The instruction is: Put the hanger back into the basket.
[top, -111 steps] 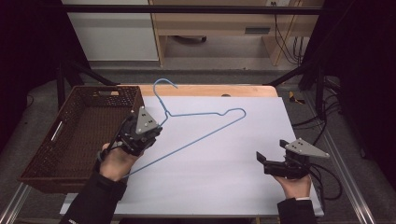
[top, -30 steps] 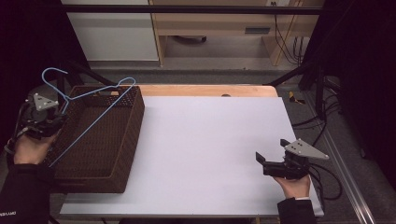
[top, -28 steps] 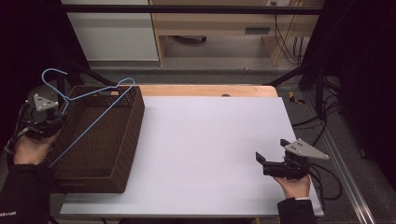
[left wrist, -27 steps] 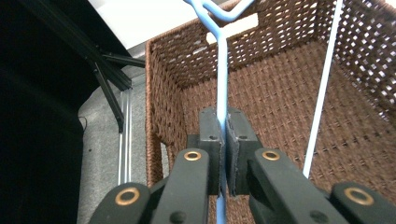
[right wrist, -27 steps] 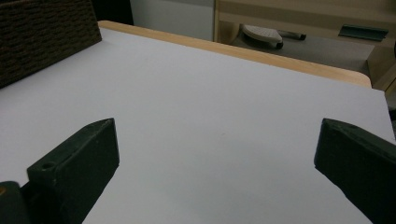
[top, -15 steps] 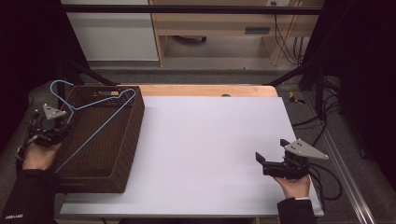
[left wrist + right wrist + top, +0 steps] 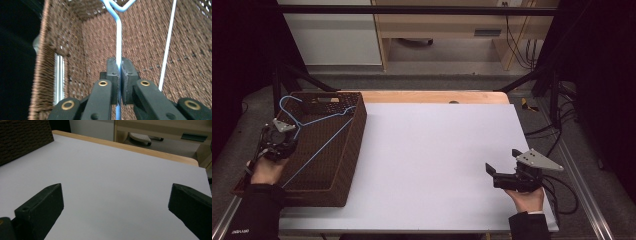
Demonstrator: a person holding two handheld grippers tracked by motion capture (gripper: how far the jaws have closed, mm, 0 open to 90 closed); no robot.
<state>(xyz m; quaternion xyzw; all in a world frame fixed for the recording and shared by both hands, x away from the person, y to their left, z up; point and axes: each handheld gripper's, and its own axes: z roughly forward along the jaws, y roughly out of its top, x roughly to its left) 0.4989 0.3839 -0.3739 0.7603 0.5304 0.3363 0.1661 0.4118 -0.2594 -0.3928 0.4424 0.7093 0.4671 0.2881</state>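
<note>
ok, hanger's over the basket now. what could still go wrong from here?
1. The blue hanger lies slanted across the wicker basket, its hook up by the far left rim; released now, it might hang on the rim rather than drop flat.
2. The left tool pinches one thin wire, so the hanger could swivel in the grip.
3. The wire could snag in the basket's open weave.

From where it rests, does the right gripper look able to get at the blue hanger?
Probably not as things stand: the right gripper sits open at the table's near right, while the blue hanger is across the table inside the brown wicker basket, clamped by the left gripper.
</note>
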